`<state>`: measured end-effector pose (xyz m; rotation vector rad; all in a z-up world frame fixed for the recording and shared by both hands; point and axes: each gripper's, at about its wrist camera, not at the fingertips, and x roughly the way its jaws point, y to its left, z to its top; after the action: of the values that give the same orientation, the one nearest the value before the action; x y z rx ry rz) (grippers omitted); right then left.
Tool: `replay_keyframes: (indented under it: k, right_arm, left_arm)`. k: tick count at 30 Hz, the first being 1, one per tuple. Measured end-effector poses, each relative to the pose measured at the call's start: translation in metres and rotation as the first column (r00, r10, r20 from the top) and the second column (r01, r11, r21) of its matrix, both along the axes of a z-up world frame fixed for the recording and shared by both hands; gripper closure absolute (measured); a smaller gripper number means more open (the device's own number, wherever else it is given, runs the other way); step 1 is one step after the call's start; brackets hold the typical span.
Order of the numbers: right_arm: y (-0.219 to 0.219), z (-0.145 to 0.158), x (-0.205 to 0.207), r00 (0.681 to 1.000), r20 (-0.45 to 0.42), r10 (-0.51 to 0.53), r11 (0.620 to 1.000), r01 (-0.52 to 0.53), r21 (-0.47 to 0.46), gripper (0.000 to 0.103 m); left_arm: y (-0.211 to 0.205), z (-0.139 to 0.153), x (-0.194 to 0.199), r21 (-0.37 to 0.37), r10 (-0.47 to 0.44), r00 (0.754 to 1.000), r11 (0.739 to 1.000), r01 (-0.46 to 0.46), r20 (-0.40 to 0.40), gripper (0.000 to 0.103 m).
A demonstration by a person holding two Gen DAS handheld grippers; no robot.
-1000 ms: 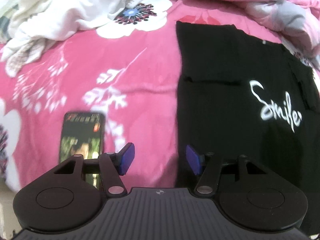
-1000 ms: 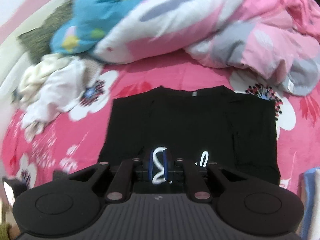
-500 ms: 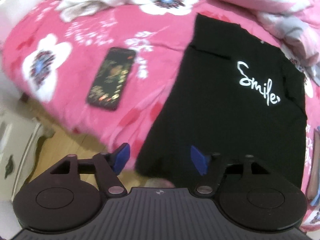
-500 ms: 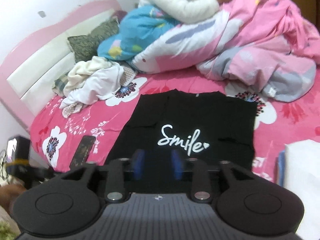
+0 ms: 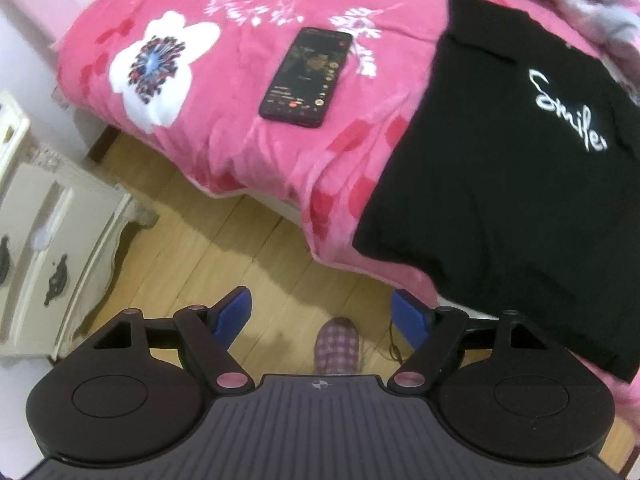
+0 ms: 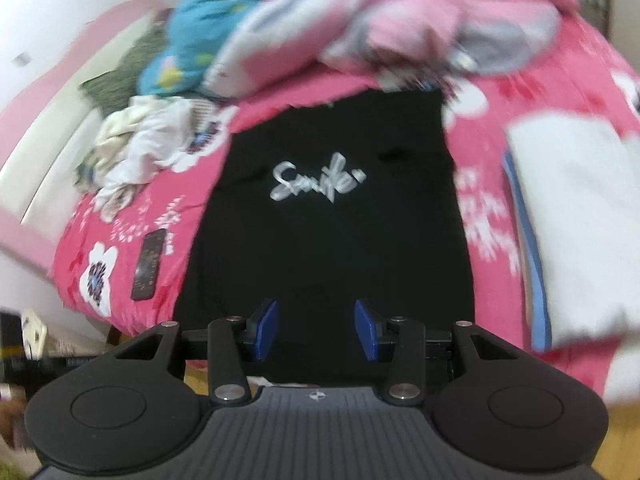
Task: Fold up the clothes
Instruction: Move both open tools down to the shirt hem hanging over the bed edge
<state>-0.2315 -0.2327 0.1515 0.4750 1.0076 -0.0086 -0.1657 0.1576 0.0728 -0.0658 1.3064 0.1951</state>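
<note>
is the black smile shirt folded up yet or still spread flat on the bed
Partly folded: the black shirt lies flat as a long rectangle, no sleeves sticking out, its hem hanging over the edge of the pink bedspread. No crosswise fold yet.

**A lived-in bedroom at home**

This is someone's bedroom. A bed with a pink padded headboard [image 6: 60, 92] is spread with a pink floral blanket [image 5: 224, 128], and a rumpled duvet [image 6: 400, 20] and dark pillow [image 6: 120, 80] are heaped at its head. A phone [image 5: 306, 78] lies on the blanket. Beside the bed stands a cream bedside cabinet [image 5: 52, 248] on a wooden plank floor [image 5: 224, 248], and a foot in a checked slipper [image 5: 336, 346] stands there.
</note>
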Motion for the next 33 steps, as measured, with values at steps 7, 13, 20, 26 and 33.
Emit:
replay_keyframes:
  k: [7,13,20,26,33]
  right_arm:
    - [-0.018,-0.026,-0.003,0.975,-0.13,-0.181,0.975,0.195,0.104,0.058]
    - [-0.002,-0.037,0.005,0.98,-0.13,-0.15,0.985,0.159,0.064,0.058]
    - [0.019,-0.083,0.007,0.971,-0.176,-0.161,0.983,0.173,0.059,0.058]
    - [0.032,-0.108,0.0,0.962,-0.213,-0.171,0.976,0.196,0.1,0.058]
    - [0.039,-0.116,-0.003,0.952,-0.241,-0.191,0.966,0.225,0.125,0.058]
  left_arm:
    - [0.0,-0.019,0.003,-0.024,-0.156,0.983,0.987,0.159,0.1,0.026]
    - [0.001,-0.064,0.023,-0.03,-0.298,0.945,0.952,0.305,0.135,0.032]
    - [0.007,-0.089,0.034,-0.04,-0.408,0.897,0.907,0.419,0.168,0.045]
    - [0.007,-0.098,0.047,-0.144,-0.446,0.875,0.869,0.474,0.187,0.055]
    - [0.005,-0.114,0.057,-0.173,-0.453,0.879,0.863,0.474,0.15,0.063]
